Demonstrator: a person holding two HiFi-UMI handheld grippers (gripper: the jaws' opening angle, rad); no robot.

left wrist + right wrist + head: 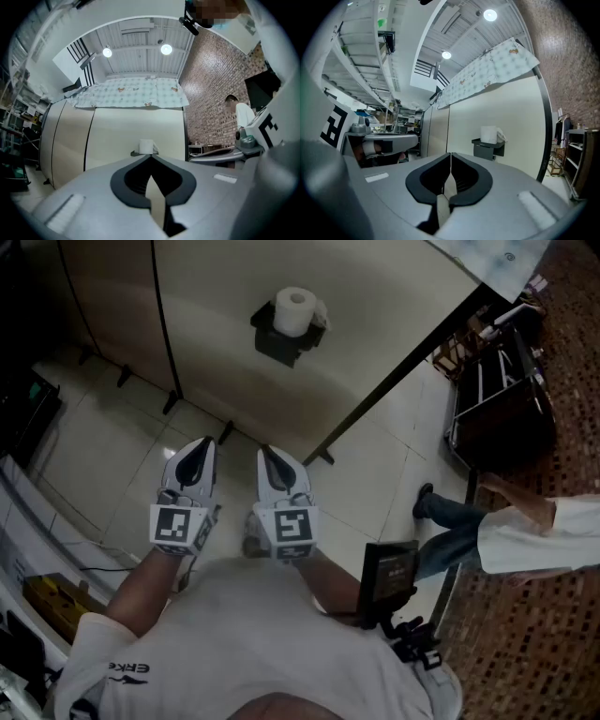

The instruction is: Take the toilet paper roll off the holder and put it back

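A white toilet paper roll (pixel 296 309) stands upright on a dark holder (pixel 281 339) fixed to a beige partition wall. The roll (pixel 146 146) shows small and far in the left gripper view, and the roll (pixel 489 135) sits on the holder (pixel 488 149) in the right gripper view. Both grippers are held side by side low in front of the person, well short of the wall. My left gripper (pixel 200 452) is shut with nothing in it. My right gripper (pixel 272 461) is shut and empty too.
The beige partition wall (pixel 375 324) stands on small black feet over a pale tiled floor (pixel 112 484). A second person (pixel 525 531) stands at the right beside a dark rack (pixel 502 399). Shelving and a yellow object (pixel 47 601) line the left edge.
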